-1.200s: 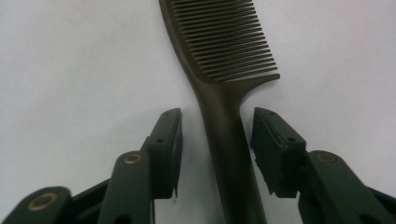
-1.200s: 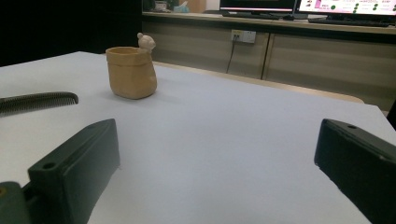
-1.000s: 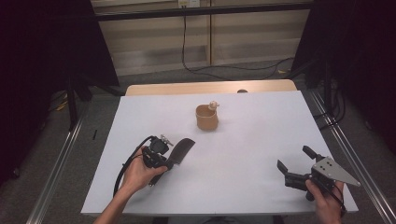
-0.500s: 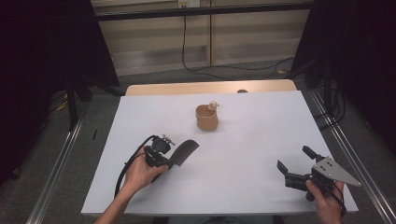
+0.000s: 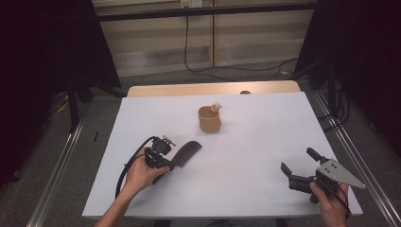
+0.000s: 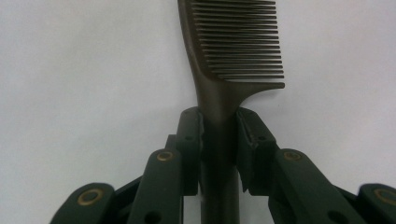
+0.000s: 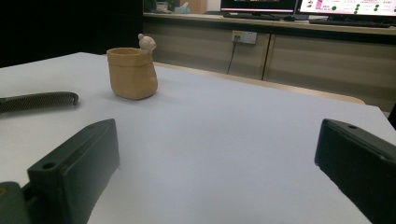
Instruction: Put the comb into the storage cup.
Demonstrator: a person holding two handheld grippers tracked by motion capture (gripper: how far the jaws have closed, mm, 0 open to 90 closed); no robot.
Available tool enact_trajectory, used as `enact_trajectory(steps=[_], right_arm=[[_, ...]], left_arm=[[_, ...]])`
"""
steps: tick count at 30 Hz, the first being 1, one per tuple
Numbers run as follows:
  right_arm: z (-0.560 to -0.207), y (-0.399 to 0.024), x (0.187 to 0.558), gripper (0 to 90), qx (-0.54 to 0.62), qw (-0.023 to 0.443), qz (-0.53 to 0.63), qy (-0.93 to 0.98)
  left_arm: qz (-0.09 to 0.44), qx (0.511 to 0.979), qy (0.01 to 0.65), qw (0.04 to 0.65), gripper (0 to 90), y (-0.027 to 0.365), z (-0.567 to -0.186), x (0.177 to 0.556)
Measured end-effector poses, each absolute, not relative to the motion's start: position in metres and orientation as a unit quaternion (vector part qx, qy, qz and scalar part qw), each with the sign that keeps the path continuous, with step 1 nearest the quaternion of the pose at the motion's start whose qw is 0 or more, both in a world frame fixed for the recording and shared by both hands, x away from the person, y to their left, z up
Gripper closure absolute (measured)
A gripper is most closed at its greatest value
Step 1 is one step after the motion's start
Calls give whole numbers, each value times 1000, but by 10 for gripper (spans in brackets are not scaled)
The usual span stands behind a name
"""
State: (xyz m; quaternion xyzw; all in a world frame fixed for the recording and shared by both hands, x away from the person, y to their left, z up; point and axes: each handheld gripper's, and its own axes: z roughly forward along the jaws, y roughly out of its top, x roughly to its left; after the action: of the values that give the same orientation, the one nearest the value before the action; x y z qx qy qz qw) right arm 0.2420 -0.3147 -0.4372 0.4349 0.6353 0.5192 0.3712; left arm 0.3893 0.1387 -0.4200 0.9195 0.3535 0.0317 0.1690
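Gripping the comb by its handle, left gripper has just been closing on it. Right gripper idles, jaws wide and empty. Next, likely: lift toward the cup at one o'clock.

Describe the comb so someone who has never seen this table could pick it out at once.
On the white table, look at its near left part, in front of the tan cup. The comb lies flat there, its handle clamped in the left gripper. It is dark, thin and fine-toothed; the cup is upright and tan.
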Motion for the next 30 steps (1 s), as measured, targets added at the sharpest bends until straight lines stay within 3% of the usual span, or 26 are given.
enact_trajectory(steps=[14, 30], right_arm=[[-437, -315, 242, 0, 435, 371, 521, 634], [-437, -315, 242, 0, 434, 371, 521, 634]], left_arm=[[16, 911, 351, 217, 728, 147, -415, 390], [27, 883, 346, 315, 728, 154, -400, 386]])
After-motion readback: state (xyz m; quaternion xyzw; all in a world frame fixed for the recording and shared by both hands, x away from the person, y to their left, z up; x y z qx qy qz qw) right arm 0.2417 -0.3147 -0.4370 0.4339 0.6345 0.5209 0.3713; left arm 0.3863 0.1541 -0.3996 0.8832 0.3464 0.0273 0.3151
